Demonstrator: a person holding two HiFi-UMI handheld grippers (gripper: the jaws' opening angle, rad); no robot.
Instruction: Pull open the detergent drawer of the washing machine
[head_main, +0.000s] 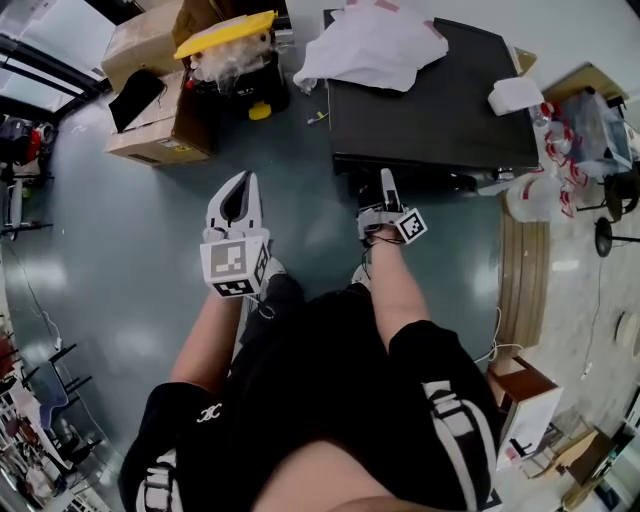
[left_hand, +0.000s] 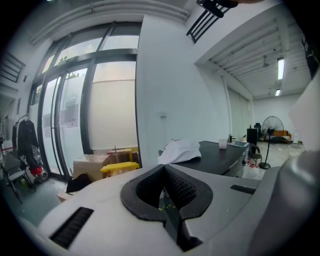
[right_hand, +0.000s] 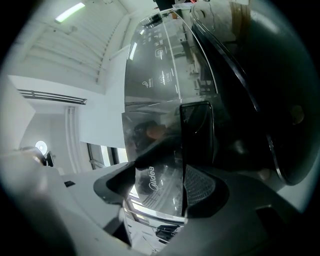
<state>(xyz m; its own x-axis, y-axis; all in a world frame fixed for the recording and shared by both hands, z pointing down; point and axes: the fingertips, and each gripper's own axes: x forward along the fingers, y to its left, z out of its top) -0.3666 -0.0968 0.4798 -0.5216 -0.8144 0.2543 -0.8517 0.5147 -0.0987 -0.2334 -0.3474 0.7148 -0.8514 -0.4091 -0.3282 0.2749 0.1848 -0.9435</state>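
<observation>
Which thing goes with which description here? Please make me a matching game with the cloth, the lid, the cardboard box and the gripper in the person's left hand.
Things:
1. cloth
2. lid
3. cardboard box
4. left gripper

Descriptions:
A. yellow
B. shut, with nothing in it
C. white, lying on top of the black washing machine
D. brown, standing on the floor

Right pairs: 1-C, 2-A, 3-D, 4-B.
</observation>
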